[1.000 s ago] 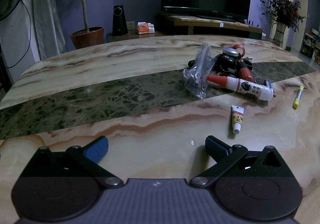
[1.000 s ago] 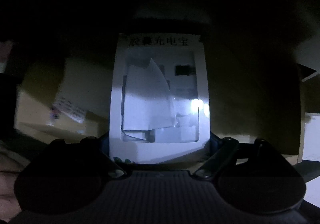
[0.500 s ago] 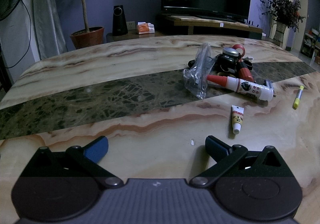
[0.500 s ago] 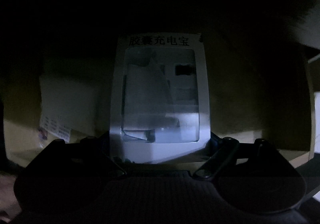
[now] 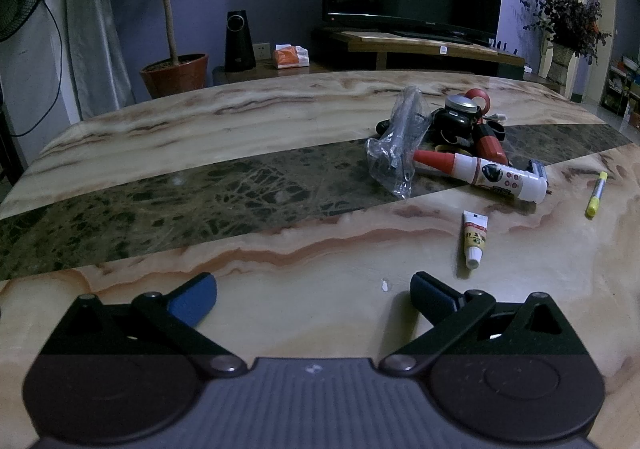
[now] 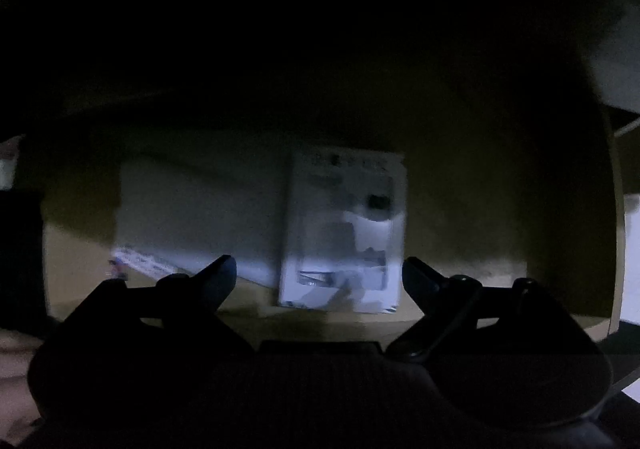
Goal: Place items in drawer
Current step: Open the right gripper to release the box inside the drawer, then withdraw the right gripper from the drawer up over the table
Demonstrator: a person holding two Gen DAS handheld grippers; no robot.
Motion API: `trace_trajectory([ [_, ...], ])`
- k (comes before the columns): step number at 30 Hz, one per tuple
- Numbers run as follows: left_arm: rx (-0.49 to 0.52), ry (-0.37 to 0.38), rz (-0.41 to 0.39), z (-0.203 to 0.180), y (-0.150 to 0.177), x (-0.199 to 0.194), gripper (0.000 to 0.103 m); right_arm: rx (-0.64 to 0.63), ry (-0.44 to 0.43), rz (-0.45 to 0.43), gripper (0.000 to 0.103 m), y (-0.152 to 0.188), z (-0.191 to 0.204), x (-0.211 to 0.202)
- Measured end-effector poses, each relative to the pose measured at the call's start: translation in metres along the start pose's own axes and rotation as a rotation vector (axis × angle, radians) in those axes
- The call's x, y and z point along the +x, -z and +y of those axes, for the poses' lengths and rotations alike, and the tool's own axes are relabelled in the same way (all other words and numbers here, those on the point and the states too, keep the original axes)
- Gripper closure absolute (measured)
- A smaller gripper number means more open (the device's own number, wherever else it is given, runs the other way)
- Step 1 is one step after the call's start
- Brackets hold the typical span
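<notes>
Drawer (image 6: 480, 209) holds a white package (image 6: 344, 233), released by the wide-spread right tool (image 6: 318, 269); glue bottle (image 5: 484, 173), small tube (image 5: 474, 239) and marker (image 5: 596, 193) are left on the desk (image 5: 200, 153), left tool (image 5: 314, 289) wide and empty.

Veined beige marble table (image 5: 248, 121) (dark green band)

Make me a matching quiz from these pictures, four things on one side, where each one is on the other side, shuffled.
Things:
1. white packaged box
2. yellow marker
3. small glue tube
4. clear plastic bag

Places:
A. far right of the marble table
B. inside the dark drawer
C. left edge of the item pile
D. alone, nearest the open left gripper

Pairs: 1-B, 2-A, 3-D, 4-C
</notes>
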State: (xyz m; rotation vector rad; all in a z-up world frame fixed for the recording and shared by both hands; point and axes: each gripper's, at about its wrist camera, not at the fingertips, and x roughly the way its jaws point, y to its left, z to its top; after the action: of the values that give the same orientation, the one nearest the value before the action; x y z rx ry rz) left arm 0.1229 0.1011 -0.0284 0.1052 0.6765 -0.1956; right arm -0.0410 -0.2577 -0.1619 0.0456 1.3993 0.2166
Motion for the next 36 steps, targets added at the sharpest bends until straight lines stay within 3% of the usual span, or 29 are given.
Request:
trace_trajectory([
  [3, 0.000, 0.000, 0.000, 0.000, 0.000, 0.000, 0.000, -0.062, -0.053, -0.003, 0.013, 0.009, 0.012, -0.016],
  [10, 0.000, 0.000, 0.000, 0.000, 0.000, 0.000, 0.000, -0.119, -0.247, -0.121, 0.013, 0.023, 0.032, -0.069],
  [16, 0.000, 0.000, 0.000, 0.000, 0.000, 0.000, 0.000, -0.096, -0.414, -0.292, 0.013, 0.021, 0.030, -0.123],
  [20, 0.000, 0.000, 0.000, 0.000, 0.000, 0.000, 0.000, -0.075, -0.455, -0.463, 0.013, 0.009, 0.023, -0.160],
  [28, 0.000, 0.000, 0.000, 0.000, 0.000, 0.000, 0.000, -0.159, -0.384, -0.894, 0.013, -0.042, 0.012, -0.234],
  [31, 0.000, 0.000, 0.000, 0.000, 0.000, 0.000, 0.000, -0.164, -0.351, -0.986, 0.012, -0.069, 0.010, -0.233],
  [36, 0.000, 0.000, 0.000, 0.000, 0.000, 0.000, 0.000, -0.156, -0.224, -0.962, 0.006, -0.116, -0.001, -0.204],
])
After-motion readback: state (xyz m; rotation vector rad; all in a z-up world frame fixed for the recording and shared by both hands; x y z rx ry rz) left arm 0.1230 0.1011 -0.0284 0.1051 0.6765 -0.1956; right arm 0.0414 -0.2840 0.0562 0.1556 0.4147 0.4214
